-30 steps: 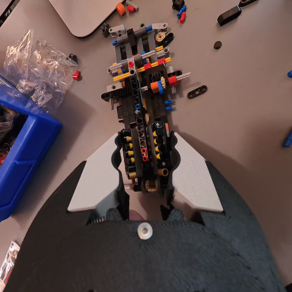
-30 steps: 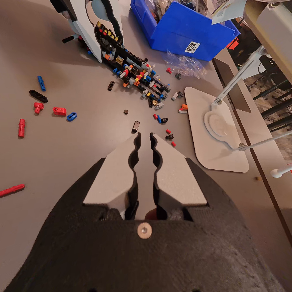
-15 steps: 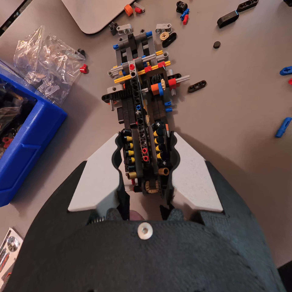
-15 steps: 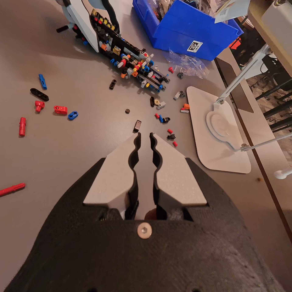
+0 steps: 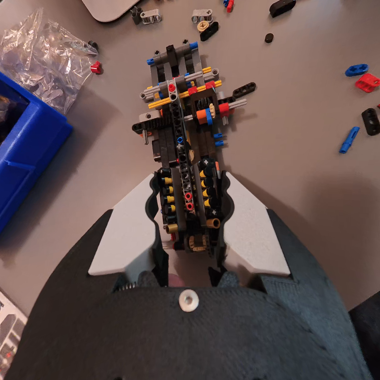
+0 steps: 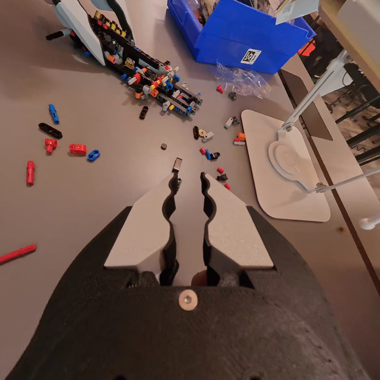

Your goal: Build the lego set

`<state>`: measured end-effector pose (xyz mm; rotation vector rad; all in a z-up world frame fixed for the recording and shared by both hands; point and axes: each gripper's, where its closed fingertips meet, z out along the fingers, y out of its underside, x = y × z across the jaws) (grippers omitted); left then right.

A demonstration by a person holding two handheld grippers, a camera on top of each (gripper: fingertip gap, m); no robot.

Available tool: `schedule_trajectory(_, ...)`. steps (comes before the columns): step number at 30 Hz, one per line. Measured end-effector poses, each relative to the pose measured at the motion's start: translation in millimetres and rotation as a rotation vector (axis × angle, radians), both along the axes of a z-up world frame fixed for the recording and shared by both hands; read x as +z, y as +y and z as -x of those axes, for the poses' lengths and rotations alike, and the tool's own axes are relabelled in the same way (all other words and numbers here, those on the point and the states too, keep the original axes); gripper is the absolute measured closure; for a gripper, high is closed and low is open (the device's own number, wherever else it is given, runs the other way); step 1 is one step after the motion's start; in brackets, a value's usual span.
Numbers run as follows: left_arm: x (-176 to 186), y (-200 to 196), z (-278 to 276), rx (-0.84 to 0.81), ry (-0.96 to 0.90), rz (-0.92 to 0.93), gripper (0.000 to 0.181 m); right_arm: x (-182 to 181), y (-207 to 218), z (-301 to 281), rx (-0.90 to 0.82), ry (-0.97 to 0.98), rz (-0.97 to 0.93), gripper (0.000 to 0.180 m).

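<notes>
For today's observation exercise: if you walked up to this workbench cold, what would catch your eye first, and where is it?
First, the long half-built lego model, dense with black, yellow and red parts, lying mid-table with its near end clamped in the left gripper. Next, the bright blue bin at the table's far side, a crumpled clear bag in front of it. Then the loose red, blue and black pieces scattered ahead of the open, empty right gripper.

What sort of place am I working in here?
Likely a lab or workshop bench: a grey table strewn with loose pieces, a blue parts bin bearing a printed marker tag, and a white stand base with metal rods.
</notes>
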<state>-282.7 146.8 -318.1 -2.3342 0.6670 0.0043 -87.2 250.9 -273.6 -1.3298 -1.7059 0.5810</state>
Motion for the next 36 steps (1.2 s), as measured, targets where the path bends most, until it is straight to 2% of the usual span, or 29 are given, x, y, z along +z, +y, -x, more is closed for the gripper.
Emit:
schedule_trajectory(1,0,0,-1,0.003,-0.01,-0.001,0.122,-2,0,3,-0.011,-0.013,0.005,0.16)
schedule_trajectory(7,1,-1,-2,0.012,-0.025,-0.014,0.123,-11,21,29,-0.115,-0.128,0.008,0.16)
schedule_trajectory(13,3,-2,-4,0.037,-0.051,-0.031,0.123,-29,49,54,-0.223,-0.197,0.297,0.16)
schedule_trajectory(19,2,-4,-4,0.051,-0.052,-0.039,0.123,-41,57,68,-0.289,-0.205,0.399,0.162)
schedule_trajectory(26,3,-4,-5,0.068,-0.054,-0.039,0.123,-52,57,75,-0.284,-0.231,0.425,0.168)
schedule_trajectory(36,5,-9,-5,0.099,-0.062,-0.051,0.124,-44,45,74,-0.22,-0.188,0.392,0.169)
